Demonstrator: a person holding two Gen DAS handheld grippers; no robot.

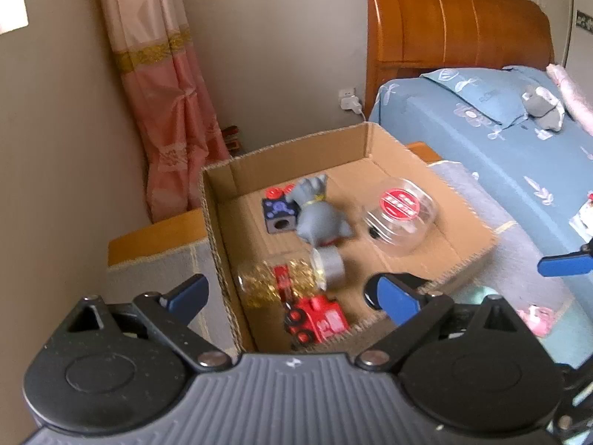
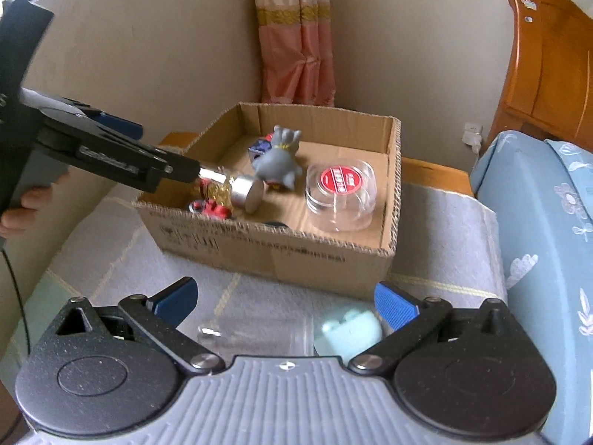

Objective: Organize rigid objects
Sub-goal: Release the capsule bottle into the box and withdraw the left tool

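Observation:
An open cardboard box [image 1: 467, 259] [image 2: 296, 256] stands on a grey cloth. In it lie a jar of gold beads with a silver cap [image 1: 281, 282] [image 2: 241, 189], a red toy truck [image 1: 318, 319], a grey figure [image 1: 315, 215] [image 2: 278, 159], a blue cube [image 1: 278, 215] and a clear round tub with a red label [image 1: 400, 211] [image 2: 341, 193]. My left gripper [image 1: 291, 296] [image 2: 166, 152] hangs open over the box's near left corner, its pads wide of the bead jar. My right gripper [image 2: 287, 302] is open in front of the box. A clear bottle with a pale green cap [image 2: 267, 333] lies on the cloth between its fingers, untouched.
A bed with a blue sheet [image 1: 500, 155] [image 2: 537, 222] and wooden headboard [image 1: 444, 18] runs along the right. A pink curtain [image 1: 166, 111] and walls close the back and left. A person's hand [image 2: 29, 204] holds the left gripper. A pink item [image 1: 533, 319] lies on the cloth.

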